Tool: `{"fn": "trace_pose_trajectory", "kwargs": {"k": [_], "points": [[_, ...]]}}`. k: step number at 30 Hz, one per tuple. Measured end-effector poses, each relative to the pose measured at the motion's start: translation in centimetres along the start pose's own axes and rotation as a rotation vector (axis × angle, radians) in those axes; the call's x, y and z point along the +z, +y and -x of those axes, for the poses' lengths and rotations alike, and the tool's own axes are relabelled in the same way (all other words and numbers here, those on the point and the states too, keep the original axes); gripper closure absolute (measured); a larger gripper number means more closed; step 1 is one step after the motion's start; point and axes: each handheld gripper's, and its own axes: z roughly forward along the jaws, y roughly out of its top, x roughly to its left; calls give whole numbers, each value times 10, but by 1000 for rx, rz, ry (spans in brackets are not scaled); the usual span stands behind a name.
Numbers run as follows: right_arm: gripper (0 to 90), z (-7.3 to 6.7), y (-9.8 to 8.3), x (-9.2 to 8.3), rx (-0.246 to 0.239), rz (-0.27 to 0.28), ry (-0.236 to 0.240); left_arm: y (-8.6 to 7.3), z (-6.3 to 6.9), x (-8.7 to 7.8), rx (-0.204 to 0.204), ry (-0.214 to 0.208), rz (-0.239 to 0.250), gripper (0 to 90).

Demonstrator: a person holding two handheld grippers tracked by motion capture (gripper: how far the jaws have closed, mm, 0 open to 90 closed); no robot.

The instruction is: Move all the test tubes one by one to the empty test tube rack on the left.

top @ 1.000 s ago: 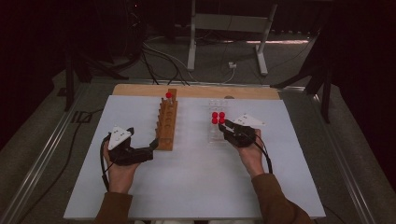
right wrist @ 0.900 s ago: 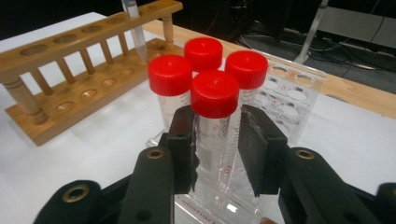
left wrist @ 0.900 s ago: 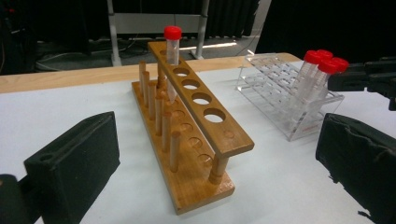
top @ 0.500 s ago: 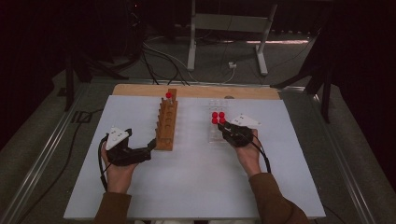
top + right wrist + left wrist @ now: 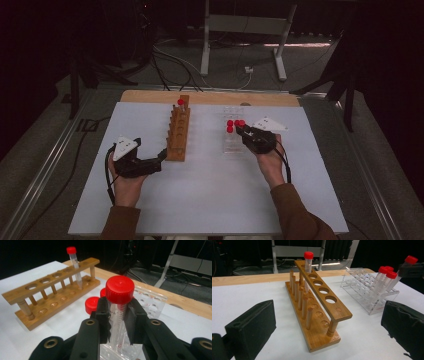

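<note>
1. Left gripper (image 5: pixel 161 156), lower left of the high view: jaws wide apart, nothing between them, just beside the near end of the wooden rack (image 5: pixel 177 137).
2. Wooden rack, centre-left: one red-capped tube (image 5: pixel 307 263) leans in its far hole; five holes free.
3. Clear plastic rack (image 5: pixel 233 135), centre-right: two capped tubes stand in it, close beside the gripped one, likely to be knocked on lifting.
4. Held tube (image 5: pixel 119 312), centre of the right gripper view: light, stiff, smooth plastic, probably slippery; best gripped just under the cap.
5. Right gripper (image 5: pixel 117 317): jaws have just been closing, now clamped on that tube below its red cap (image 5: pixel 120 289).
</note>
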Motion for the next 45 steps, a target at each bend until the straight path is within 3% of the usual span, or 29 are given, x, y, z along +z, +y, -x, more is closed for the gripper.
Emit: {"fn": "trace_pose_trajectory", "kwargs": {"k": [3, 8, 18, 21, 29, 35, 45], "points": [[744, 1, 5, -5, 8, 6, 0, 0, 3, 0, 2, -8, 12, 6], [744, 1, 16, -17, 2, 26, 11, 5, 19, 5, 39, -42, 14, 6], [744, -2, 23, -31, 13, 8, 60, 19, 49, 26, 105, -111, 20, 12], [744, -5, 24, -31, 23, -2, 81, 21, 58, 35, 136, -121, 16, 17], [742, -25, 25, -26, 19, -35, 155, 18, 82, 62, 166, -190, -3, 84], [742, -38, 26, -22, 22, -52, 209, 17, 97, 76, 194, -224, -16, 190], [741, -57, 29, -18, 5, -68, 263, 14, 114, 89, 240, -271, -37, 490]]}}
